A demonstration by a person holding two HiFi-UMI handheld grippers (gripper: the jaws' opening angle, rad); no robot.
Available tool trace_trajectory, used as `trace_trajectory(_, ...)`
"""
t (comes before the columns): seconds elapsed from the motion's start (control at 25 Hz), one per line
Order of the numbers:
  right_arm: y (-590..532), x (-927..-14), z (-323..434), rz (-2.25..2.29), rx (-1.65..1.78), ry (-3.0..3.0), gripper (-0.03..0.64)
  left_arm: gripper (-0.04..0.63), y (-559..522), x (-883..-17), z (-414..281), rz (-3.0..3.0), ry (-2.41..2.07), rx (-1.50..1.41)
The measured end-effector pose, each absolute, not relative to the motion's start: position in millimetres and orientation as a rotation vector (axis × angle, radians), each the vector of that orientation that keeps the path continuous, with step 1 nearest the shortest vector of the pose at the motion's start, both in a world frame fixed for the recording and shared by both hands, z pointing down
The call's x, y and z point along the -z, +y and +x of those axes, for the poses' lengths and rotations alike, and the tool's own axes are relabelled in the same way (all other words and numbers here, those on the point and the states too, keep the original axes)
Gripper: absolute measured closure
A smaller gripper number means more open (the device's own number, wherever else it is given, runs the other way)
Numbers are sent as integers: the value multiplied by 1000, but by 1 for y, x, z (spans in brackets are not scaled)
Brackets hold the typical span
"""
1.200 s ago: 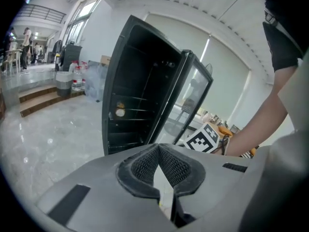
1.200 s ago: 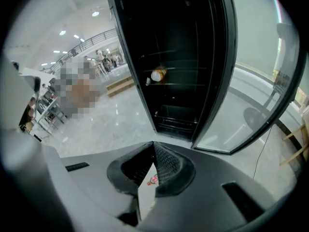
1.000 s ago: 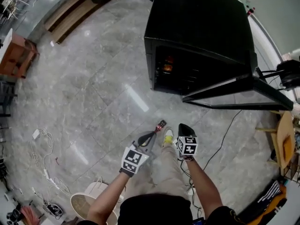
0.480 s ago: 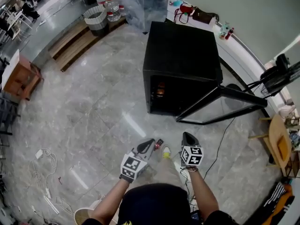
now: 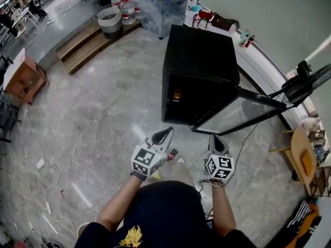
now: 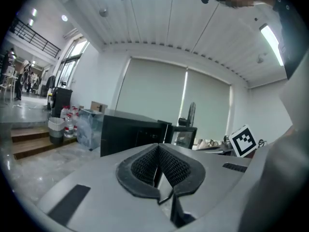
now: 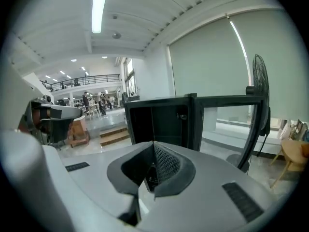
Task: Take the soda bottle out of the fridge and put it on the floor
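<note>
The black fridge [image 5: 200,71] stands on the grey floor with its glass door [image 5: 243,113] swung open to the right. A small orange-lit item [image 5: 177,94] shows in its dark inside, too small to identify as the soda bottle. Both grippers hover short of the fridge, pointing at it. My left gripper [image 5: 166,132] is shut and empty, its ribbed pads [image 6: 145,164] meeting. My right gripper [image 5: 213,139] is shut and empty too, near the door's lower edge. In the right gripper view the open fridge cavity [image 7: 159,122] looks dark beyond the closed pads [image 7: 166,164].
A standing fan [image 5: 302,81] and a wooden chair [image 5: 302,161] are at the right. A cable [image 5: 245,151] runs over the floor under the door. Wooden steps [image 5: 83,48], a basket [image 5: 109,20] and water bottles [image 5: 126,9] lie far left, with a wooden cabinet [image 5: 23,76].
The head view has pulled back and lifted, so the fridge looks smaller and farther. Both grippers have spread apart and stayed shut.
</note>
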State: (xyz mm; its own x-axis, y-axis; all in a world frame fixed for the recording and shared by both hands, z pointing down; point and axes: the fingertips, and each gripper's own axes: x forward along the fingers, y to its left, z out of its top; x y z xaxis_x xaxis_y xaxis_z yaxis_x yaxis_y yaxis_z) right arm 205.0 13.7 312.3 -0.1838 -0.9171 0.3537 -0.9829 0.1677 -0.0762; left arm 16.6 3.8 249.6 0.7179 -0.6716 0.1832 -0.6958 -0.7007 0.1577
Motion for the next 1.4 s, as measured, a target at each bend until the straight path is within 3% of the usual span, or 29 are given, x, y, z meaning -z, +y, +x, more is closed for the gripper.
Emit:
trace_trajectory(0.52,44,-232,154,1850,-281,-2381,623,580,28,-197,-51,2754,-1258,-72)
trace_trajectory(1.4,48,-187,164,1874,-125,-2393,623,580,26,-167,-51,2782,-1314,-6)
